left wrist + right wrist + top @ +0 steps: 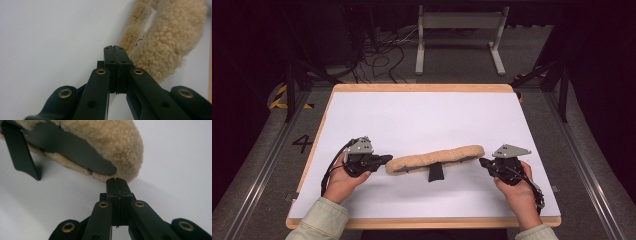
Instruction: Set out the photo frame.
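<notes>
Fluffy tan mop pad (437, 159) lay across the middle of the white desk (422, 120), black strap (435, 172) underneath, left gripper (387, 158) at its left end, right gripper (482, 162) at its right end, both sets of fingers (116, 62) pressed together, holding nothing.

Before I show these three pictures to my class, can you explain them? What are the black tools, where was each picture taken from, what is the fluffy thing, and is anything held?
A person holds a hand tool with two black jaws in each hand. One picture looks down from above on the white table; the left gripper and right gripper point at the ends of a long tan fleece pad with a black strap. The other two come from cameras riding on each tool, looking along its jaws. Both pairs of jaws are shut, and nothing is held.
</notes>
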`<move>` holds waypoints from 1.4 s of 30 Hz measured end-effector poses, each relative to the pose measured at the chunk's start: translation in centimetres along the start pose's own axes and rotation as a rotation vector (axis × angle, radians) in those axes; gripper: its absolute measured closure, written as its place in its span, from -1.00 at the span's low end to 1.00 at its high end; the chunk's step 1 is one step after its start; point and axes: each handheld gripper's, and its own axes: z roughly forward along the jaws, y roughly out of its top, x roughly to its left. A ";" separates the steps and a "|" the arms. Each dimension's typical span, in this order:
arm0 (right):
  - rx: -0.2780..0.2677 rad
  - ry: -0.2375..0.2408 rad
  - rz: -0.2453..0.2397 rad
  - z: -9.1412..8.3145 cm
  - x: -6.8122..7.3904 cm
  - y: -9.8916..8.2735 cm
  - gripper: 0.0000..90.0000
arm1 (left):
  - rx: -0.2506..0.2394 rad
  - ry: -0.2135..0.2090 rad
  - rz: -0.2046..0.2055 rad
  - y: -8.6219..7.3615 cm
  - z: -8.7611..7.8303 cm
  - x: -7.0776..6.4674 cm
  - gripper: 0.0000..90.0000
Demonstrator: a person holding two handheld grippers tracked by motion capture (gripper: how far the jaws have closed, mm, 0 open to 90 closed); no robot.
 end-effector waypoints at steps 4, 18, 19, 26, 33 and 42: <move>-0.002 -0.007 0.008 0.6 -0.2 0.3 1.00 | 0.018 -0.042 0.044 -0.1 -0.1 -0.9 1.00; 0.005 0.067 -0.024 0.1 1.3 0.8 1.00 | 0.084 -0.235 0.148 -0.1 0.1 -4.1 1.00; 0.008 0.077 -0.040 0.2 1.8 0.9 1.00 | 0.087 -0.243 0.156 -0.1 0.2 -4.2 1.00; 0.014 0.134 -0.081 0.7 4.0 1.3 1.00 | 0.110 -0.311 0.186 0.2 0.9 -5.2 1.00; 0.004 0.220 -0.087 1.3 6.3 1.5 1.00 | 0.127 -0.347 0.223 0.6 1.8 -6.4 0.99; -0.007 0.339 -0.122 3.7 9.9 1.7 1.00 | 0.116 -0.337 0.186 0.2 1.4 -5.6 0.89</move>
